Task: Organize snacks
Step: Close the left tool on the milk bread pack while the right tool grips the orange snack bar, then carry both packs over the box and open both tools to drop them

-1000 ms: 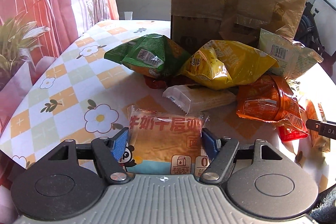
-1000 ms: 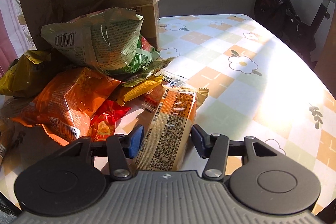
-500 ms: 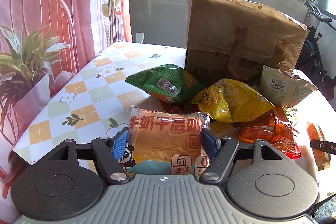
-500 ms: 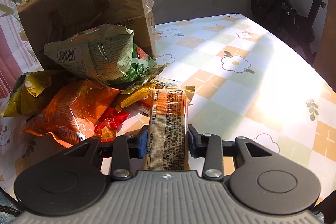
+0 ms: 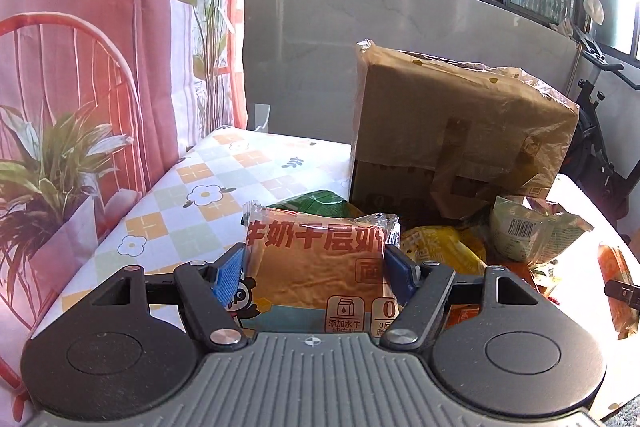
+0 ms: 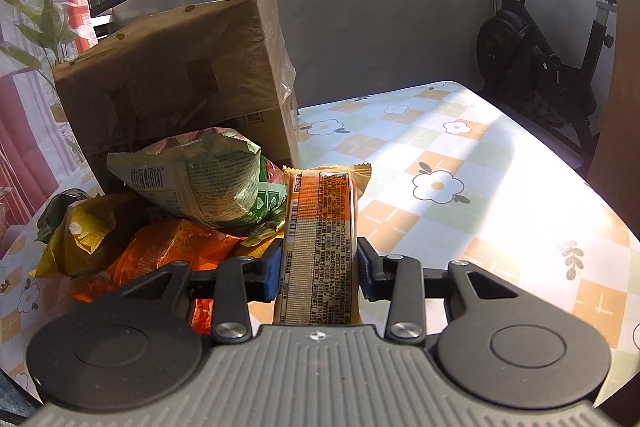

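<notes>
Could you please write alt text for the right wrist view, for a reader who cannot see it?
The right tongs grip a narrow orange snack packet above a flowered tablecloth. To the left, chip bags lie piled before a brown cardboard box; an exercise bike stands behind.

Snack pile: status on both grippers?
Left gripper shut on bread pack. Right gripper shut on orange bar pack. Both packs clear of table. Cardboard box behind pile.

A bread packet [image 5: 320, 267] is showing large red Chinese characters reading 牛奶千层 and a milk-carton icon beside a "0". A green bag [image 6: 196, 183] is showing a barcode; its digits and the orange bar's [image 6: 320, 247] print are staying too small to read.
</notes>
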Demonstrator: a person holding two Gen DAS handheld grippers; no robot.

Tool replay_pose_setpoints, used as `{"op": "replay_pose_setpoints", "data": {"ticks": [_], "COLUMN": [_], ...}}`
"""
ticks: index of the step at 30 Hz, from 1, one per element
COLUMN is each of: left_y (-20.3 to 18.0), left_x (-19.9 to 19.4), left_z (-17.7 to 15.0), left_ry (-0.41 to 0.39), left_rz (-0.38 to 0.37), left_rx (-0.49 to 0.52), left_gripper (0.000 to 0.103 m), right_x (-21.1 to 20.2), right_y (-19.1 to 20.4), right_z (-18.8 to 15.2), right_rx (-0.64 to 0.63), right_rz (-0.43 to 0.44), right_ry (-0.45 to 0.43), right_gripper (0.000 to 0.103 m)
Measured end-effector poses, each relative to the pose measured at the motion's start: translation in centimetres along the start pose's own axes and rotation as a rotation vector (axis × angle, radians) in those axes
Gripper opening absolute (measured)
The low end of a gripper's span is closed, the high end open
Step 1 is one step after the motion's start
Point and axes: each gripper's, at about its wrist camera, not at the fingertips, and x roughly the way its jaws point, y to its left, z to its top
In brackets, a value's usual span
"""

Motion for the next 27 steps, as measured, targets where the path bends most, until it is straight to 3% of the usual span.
{"op": "replay_pose_setpoints", "data": {"ticks": [5,15,19,24,27], "left_y": [-0.9,-4.4,-6.3,-9.6,-11.0], "left_x": [0.1,2.6,6.2,11.3,13.9], "left_z": [3.2,12.4,16.5,20.5,21.9], "left_ry": [-0.071,-0.17,-0.156,-0.132,-0.122], "left_rz": [-0.024,-0.136,-0.192,-0.197,-0.183], "left_rx": [0.056,0.124,0.13,0.177,0.2], "left_gripper": [0.074,0.074,0.074,0.074,0.074], "right_x": [-0.9,0.4,2.3,7.0,10.3], "right_y": [0.9,4.1,6.3,9.3,9.8], "right_z": [3.4,14.4,18.6,22.2,23.5], "right_rx": [-0.062,-0.185,-0.248,-0.321,-0.273], "right_rz": [0.054,0.189,0.213,0.19,0.184], "right_ry": [-0.052,-0.119,-0.135,-0.196,-0.153], "right_gripper": [0.039,0.039,0.039,0.039,0.039]}}
